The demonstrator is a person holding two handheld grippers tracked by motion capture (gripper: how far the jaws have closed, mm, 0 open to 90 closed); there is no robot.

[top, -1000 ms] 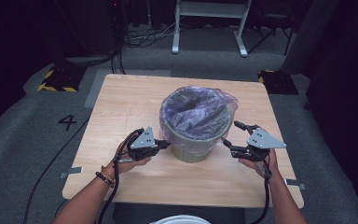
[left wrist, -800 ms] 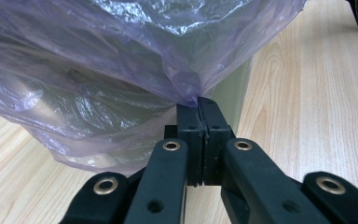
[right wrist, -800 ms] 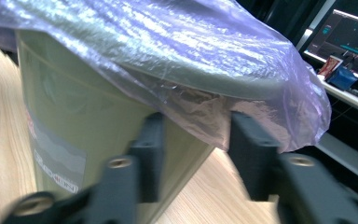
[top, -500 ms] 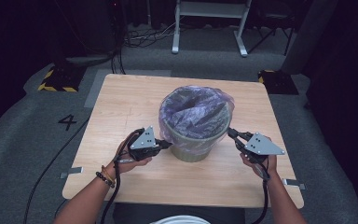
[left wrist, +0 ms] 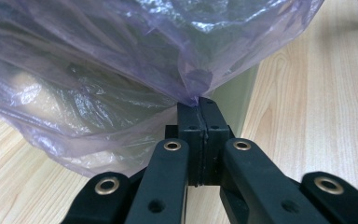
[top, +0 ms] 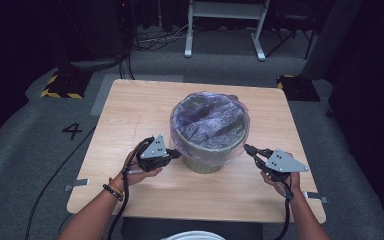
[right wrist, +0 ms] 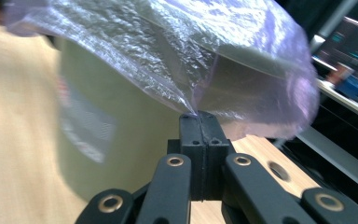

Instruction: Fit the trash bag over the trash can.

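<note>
The purple bag liner (top: pixel 207 125) is being pinched on both sides: left gripper (top: pixel 176 154) and right gripper (top: pixel 247 149) jaws are clamped together on its hem, over the bin (top: pixel 205 160) mid-table (top: pixel 130 110).

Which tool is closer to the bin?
Left. The left tool sits right against the bin; the right tool is off to its side, pinching the bag.

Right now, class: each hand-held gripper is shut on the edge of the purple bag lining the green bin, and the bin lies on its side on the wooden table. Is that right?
Not quite. The bin stands upright on the table, its mouth facing up, as the high view shows. The rest holds: the left hand-held gripper and the right hand-held gripper are each shut on the purple bag's edge.
</note>
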